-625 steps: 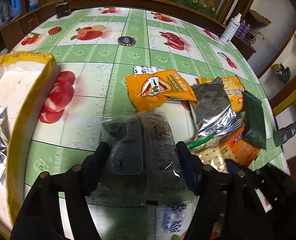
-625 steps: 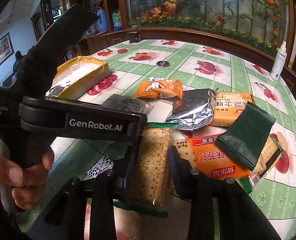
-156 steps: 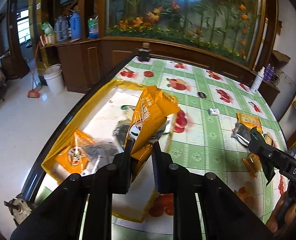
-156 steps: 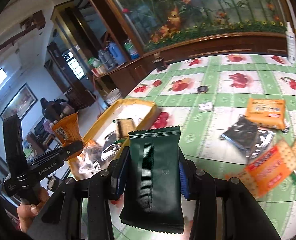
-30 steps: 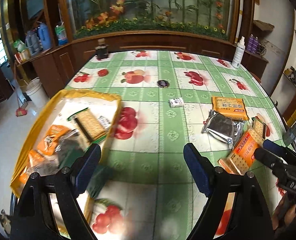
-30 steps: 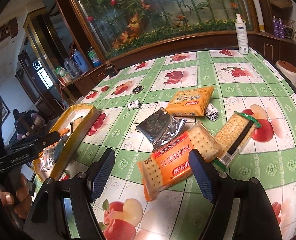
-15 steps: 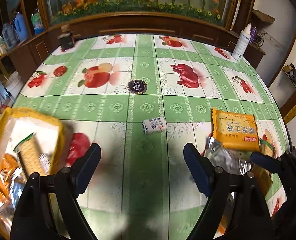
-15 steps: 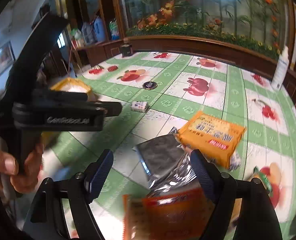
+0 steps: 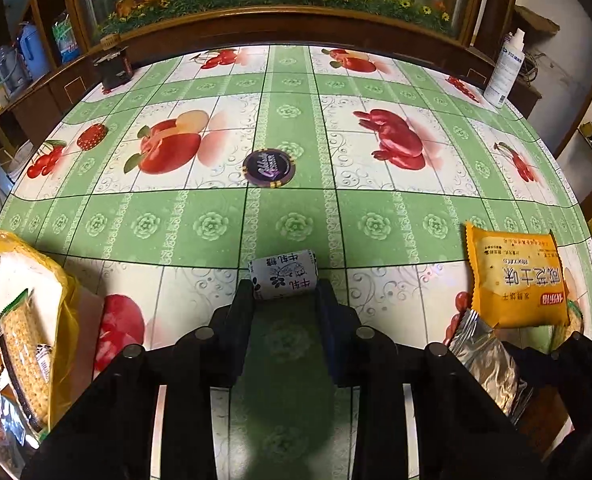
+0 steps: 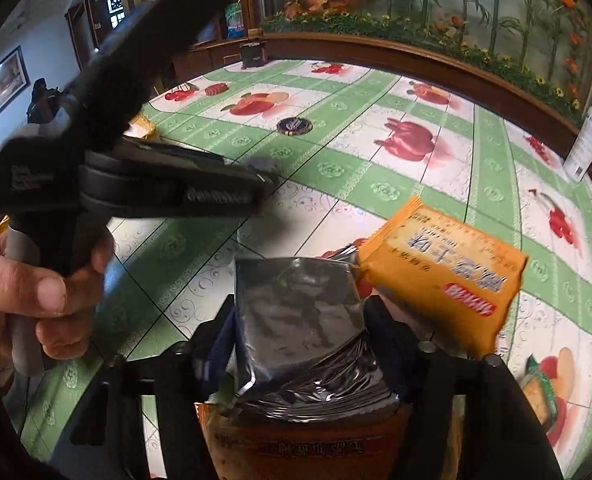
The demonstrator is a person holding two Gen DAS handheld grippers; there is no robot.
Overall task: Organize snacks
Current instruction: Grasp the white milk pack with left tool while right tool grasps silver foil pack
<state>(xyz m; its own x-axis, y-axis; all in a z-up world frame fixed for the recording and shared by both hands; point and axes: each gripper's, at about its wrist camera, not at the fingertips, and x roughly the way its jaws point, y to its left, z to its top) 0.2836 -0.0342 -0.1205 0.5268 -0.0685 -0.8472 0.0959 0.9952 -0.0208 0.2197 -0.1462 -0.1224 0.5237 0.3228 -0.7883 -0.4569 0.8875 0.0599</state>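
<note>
My left gripper has its fingertips on either side of a small white candy packet lying on the tablecloth; the jaws look closed against its ends. My right gripper has its jaws around a silver foil snack bag, which stands up between them. An orange cracker pack leans against the foil bag; it also shows in the left wrist view. The yellow-rimmed tray with several snacks, among them a cracker sleeve, sits at the left.
A round dark coaster lies mid-table. A white spray bottle stands at the far right edge. A dark box sits at the far left edge. An orange cracker packet lies under the right gripper.
Both grippers have come down and narrowed from wide open. The left now brackets the white candy packet; the right now brackets the silver foil bag, which has lifted upright.
</note>
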